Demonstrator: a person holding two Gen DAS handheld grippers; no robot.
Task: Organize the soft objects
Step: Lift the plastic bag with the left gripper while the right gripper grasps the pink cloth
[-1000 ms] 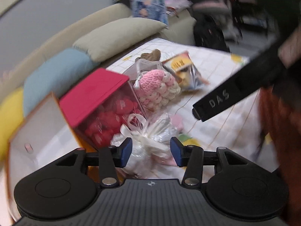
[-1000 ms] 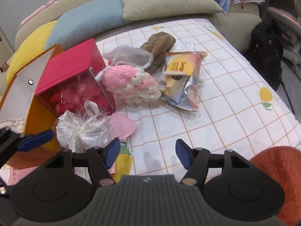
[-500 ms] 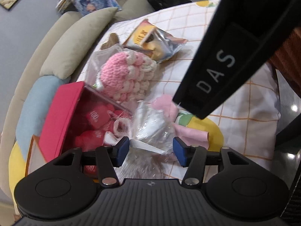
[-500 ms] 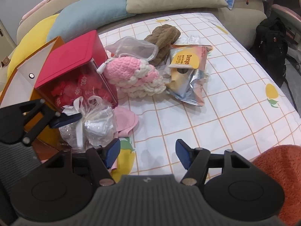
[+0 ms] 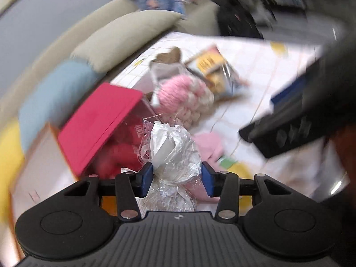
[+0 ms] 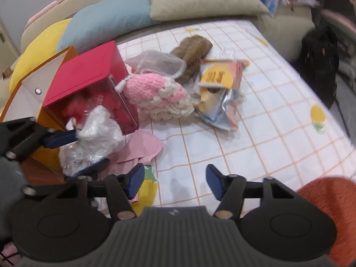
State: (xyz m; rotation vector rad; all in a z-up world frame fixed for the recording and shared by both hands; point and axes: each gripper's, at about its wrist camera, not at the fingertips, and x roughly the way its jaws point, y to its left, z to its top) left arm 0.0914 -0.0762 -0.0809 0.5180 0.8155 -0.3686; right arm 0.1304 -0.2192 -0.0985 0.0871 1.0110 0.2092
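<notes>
Right wrist view is showing me the bed (image 6: 255, 138) first, its checked sheet carrying everything I am sorting. Along the back edge the cushions (image 6: 200, 2) are lining up, out of the way. Next in size, the red box (image 6: 89, 82) is lying tipped on its side against an orange carton (image 6: 47, 120), its clear side facing me, which is probably why the loose things are crowding its mouth. Beside it the pink crocheted piece (image 6: 155, 93) is resting against a foil snack pouch (image 6: 220, 95), with a brown plush (image 6: 191, 51) and a clear mesh pouch (image 6: 155, 62) behind them.

I am working the crinkly plastic bundle (image 5: 175, 155) with the left claw (image 5: 176, 175); its jaws have just been closing and its pads are now pressing on the bundle's waist from both sides. I judge that waist gives the firmest hold on something this slippery. The bundle is sitting just in front of the red box, partly over a pink cloth (image 6: 142, 146).

The right claw (image 6: 175, 181) is hanging spread over bare sheet with nothing between its pads, though its jaws have just been narrowing a little. From the left wrist view its body is crossing the right side, so I am minding a clash when lifting.
</notes>
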